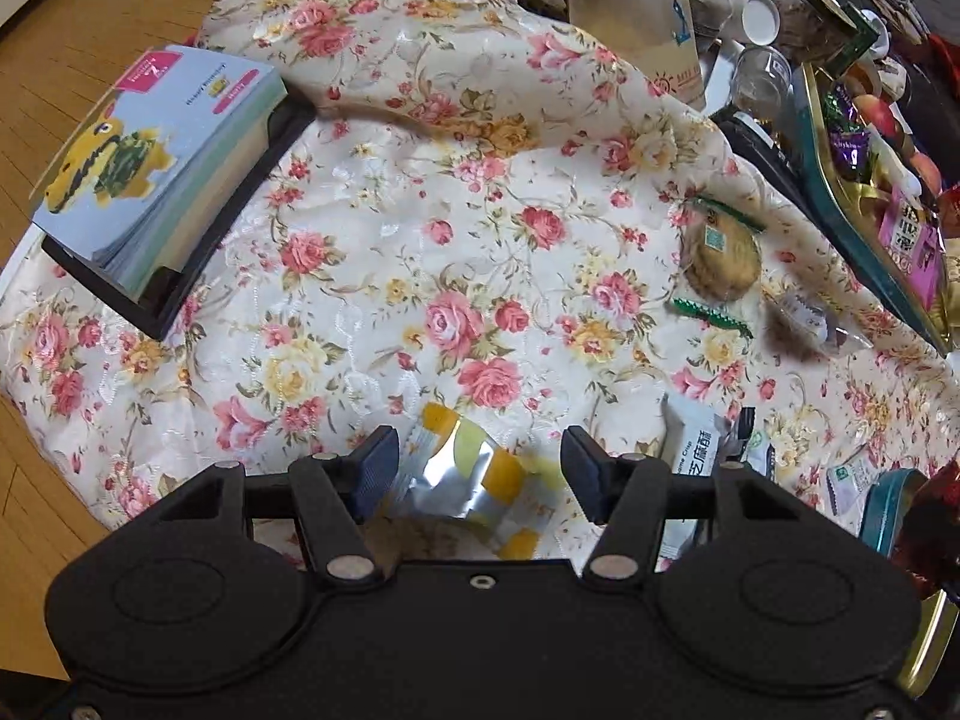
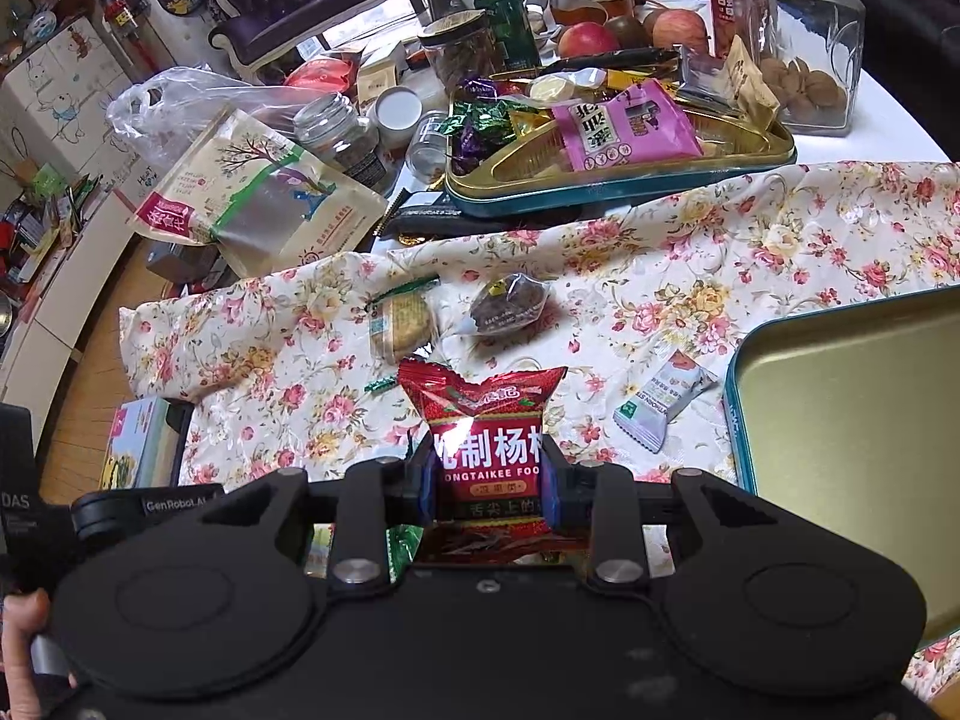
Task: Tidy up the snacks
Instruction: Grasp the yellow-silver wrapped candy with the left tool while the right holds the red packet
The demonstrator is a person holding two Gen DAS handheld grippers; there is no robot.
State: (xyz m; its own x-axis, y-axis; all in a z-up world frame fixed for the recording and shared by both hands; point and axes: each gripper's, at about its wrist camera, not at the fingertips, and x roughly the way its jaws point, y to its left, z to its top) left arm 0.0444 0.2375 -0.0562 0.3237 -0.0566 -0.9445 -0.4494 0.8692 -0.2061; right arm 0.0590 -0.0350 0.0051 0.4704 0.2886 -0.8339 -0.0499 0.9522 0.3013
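Observation:
My left gripper (image 1: 480, 468) hovers over the floral cloth (image 1: 420, 228), open, with a silver and yellow snack packet (image 1: 462, 480) lying between its fingers; the pads do not press it. In the right wrist view my right gripper (image 2: 489, 480) is shut on a red snack packet (image 2: 486, 414), held above the cloth. Beyond it lie a round cookie in a clear wrapper (image 2: 402, 324), a dark snack pouch (image 2: 510, 303) and a small white packet (image 2: 660, 396). A gold-lined teal tin (image 2: 735, 372) sits at the right.
A second teal tin (image 2: 600, 195) full of sweets stands at the back, among jars, apples and a paper bag (image 2: 258, 192). A book on a black stand (image 1: 156, 168) sits at the cloth's left. Another white packet (image 1: 690, 450) lies right of my left gripper.

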